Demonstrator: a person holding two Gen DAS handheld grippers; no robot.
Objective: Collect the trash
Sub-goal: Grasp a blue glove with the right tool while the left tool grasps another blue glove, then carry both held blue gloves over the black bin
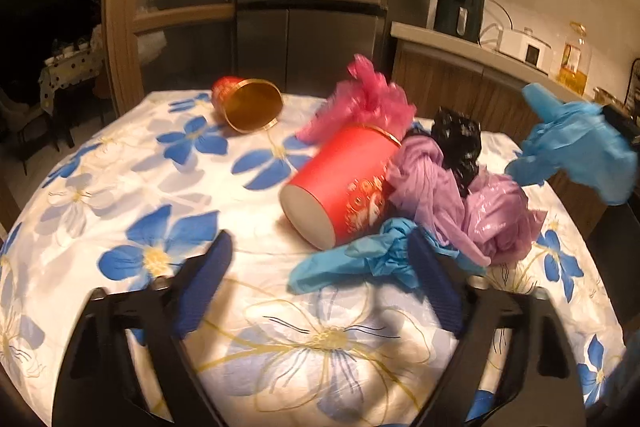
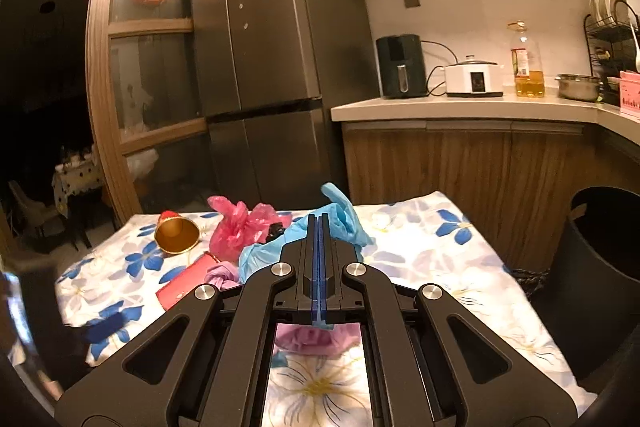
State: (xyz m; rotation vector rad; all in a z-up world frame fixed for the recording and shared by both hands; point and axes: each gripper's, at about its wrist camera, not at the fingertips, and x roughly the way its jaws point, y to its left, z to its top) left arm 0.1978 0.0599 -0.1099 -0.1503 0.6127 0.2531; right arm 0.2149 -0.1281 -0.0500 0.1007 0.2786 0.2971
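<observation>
Kitchen surroundings framed a table under a flowered tablecloth (image 1: 120, 163), with a refrigerator (image 2: 276, 27) behind. Right gripper (image 2: 319, 223) was clenched, pads together, pinching a blue glove (image 2: 344, 215) held above the table. Left gripper (image 1: 320, 251) stood unclenched, grasping nothing; a second blue glove (image 1: 340, 263) lay on the cloth between its fingers, with no pad contact discernible. Just beyond lay a tipped red cup (image 1: 344, 187), touching a purple bag (image 1: 472, 211). A black bag (image 1: 458, 143) and a pink bag (image 1: 368, 99) sat behind. Another cup (image 1: 248, 103) lay apart. A black bin (image 2: 600, 251) stood beside the table.
</observation>
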